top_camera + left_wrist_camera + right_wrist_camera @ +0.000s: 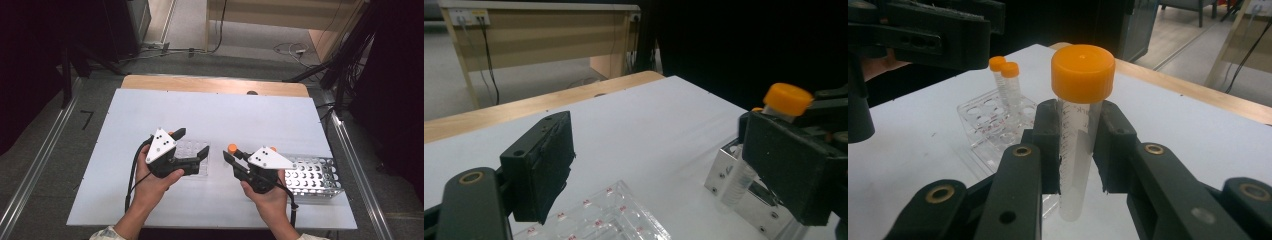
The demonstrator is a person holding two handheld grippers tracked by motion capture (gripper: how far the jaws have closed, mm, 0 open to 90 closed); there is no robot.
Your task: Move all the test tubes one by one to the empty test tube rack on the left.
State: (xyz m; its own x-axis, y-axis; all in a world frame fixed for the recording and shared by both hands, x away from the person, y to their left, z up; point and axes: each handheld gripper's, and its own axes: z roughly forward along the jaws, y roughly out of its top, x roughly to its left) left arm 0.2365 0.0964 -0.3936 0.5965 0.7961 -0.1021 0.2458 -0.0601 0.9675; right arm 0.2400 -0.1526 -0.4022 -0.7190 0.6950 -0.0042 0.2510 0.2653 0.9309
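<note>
My right gripper (235,156) is shut on a clear tube with an orange cap (232,148), held upright above the white table. In the right gripper view the tube (1075,150) stands between the two black jaws of the right gripper (1078,165), cap on top. My left gripper (192,142) hovers open over a clear plastic rack (195,162), with nothing between its jaws. The rack (985,120) holds two orange-capped tubes (1004,75) at its far end. In the left gripper view, my open left gripper (669,165) frames the held tube (787,99) at the right.
A perforated metal rack (315,176) lies on the table to the right of my right hand; its end (729,175) shows in the left gripper view. The white board (215,112) is bare behind both grippers, with a wooden table edge (210,84) beyond it.
</note>
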